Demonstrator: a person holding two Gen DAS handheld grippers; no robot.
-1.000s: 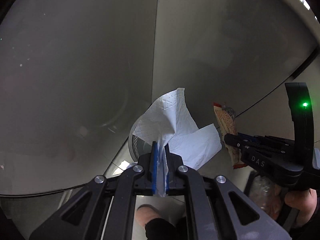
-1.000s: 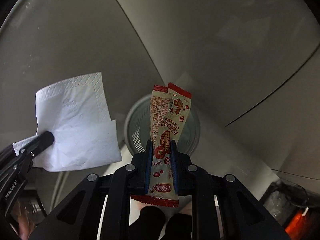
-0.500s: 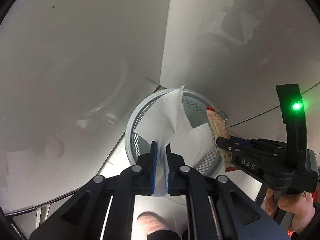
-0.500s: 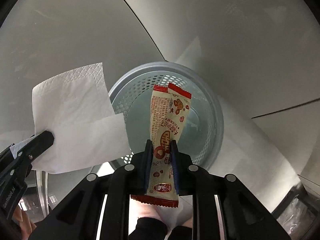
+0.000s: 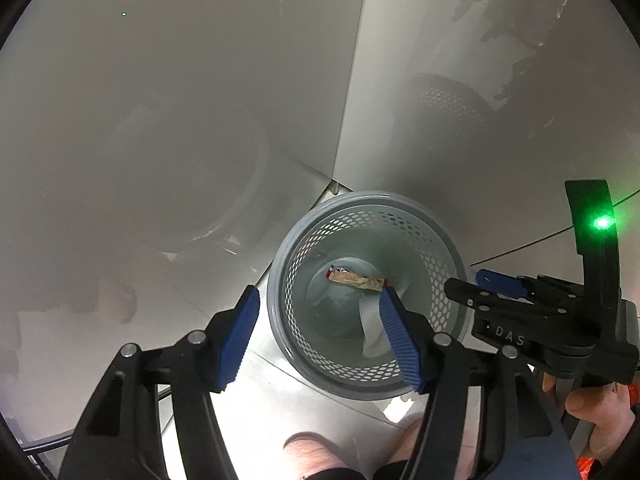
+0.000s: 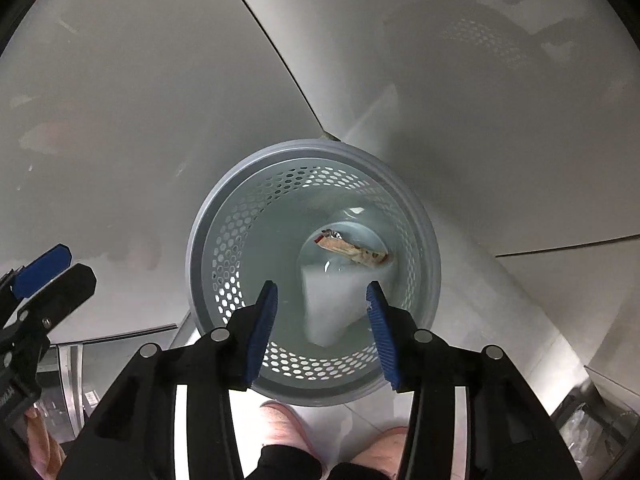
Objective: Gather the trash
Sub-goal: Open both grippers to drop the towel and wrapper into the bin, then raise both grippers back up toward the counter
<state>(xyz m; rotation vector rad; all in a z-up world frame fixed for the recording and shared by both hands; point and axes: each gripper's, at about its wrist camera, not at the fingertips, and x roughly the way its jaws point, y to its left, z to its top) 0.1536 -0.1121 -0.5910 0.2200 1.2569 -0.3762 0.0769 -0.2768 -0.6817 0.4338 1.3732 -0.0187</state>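
Note:
A grey perforated waste basket (image 5: pixel 280 264) (image 6: pixel 208 216) stands on the floor in a corner of two white walls. A red and beige snack wrapper (image 5: pixel 356 279) (image 6: pixel 352 251) lies on its bottom. A white paper tissue (image 5: pixel 370 330) (image 6: pixel 332 304) lies inside the basket beside the wrapper, blurred. My left gripper (image 5: pixel 318 316) is open and empty above the basket's near rim. My right gripper (image 6: pixel 322 310) is open and empty above the basket; it also shows at the right of the left wrist view (image 5: pixel 476 286).
White walls meet in a corner (image 5: pixel 348 120) just behind the basket. The person's pink slippers (image 6: pixel 288 420) stand on the grey tiled floor (image 5: pixel 304 396) at the near side. A dark bag (image 6: pixel 592 428) lies at the lower right.
Both grippers have opened. The tissue left the left gripper and the wrapper left the right gripper; both are now inside the basket. The views tilted further down over the basket.

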